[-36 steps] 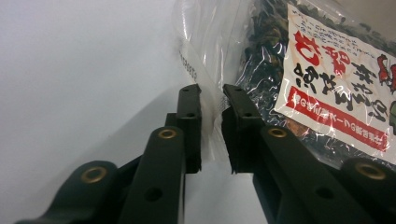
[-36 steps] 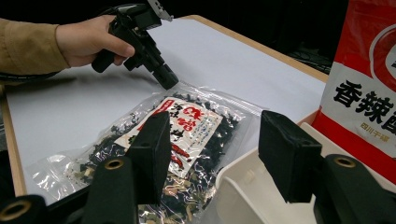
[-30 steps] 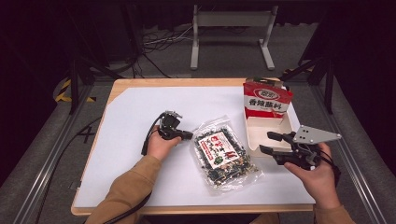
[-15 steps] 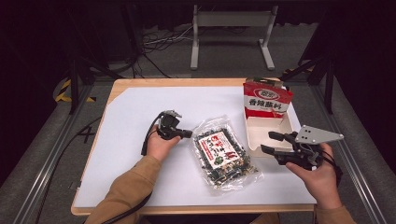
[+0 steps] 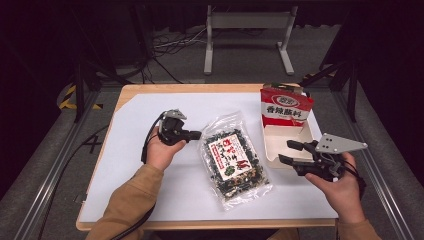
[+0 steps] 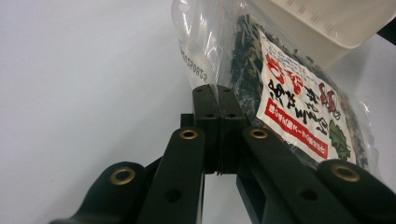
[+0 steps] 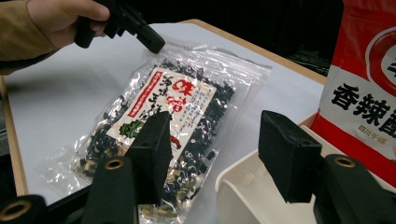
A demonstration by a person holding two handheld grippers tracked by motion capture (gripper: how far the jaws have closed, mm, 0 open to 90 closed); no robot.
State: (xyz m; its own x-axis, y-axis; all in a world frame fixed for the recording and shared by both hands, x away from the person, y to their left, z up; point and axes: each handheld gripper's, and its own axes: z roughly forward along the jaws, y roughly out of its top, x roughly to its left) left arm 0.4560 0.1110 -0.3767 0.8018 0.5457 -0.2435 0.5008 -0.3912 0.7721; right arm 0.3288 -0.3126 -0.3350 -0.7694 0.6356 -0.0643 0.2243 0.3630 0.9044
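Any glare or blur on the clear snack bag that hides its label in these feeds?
High view: soft, clear bag sparkles, label legible. Left gripper view: left hand-held gripper blurred up close, film sheen, label sharp. Right gripper view: right hand-held gripper soft, wrinkles glint, label readable.

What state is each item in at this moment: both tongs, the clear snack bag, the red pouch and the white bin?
Left tongs: shut, tip at the clear bag's corner; pinching it or not, cannot tell.
Right tongs: open, holding nothing, at the bin's near rim.
Clear snack bag: lying flat on the table, label up.
Red pouch: standing upright in the bin's far end.
White bin: upright on the table, near part bare.
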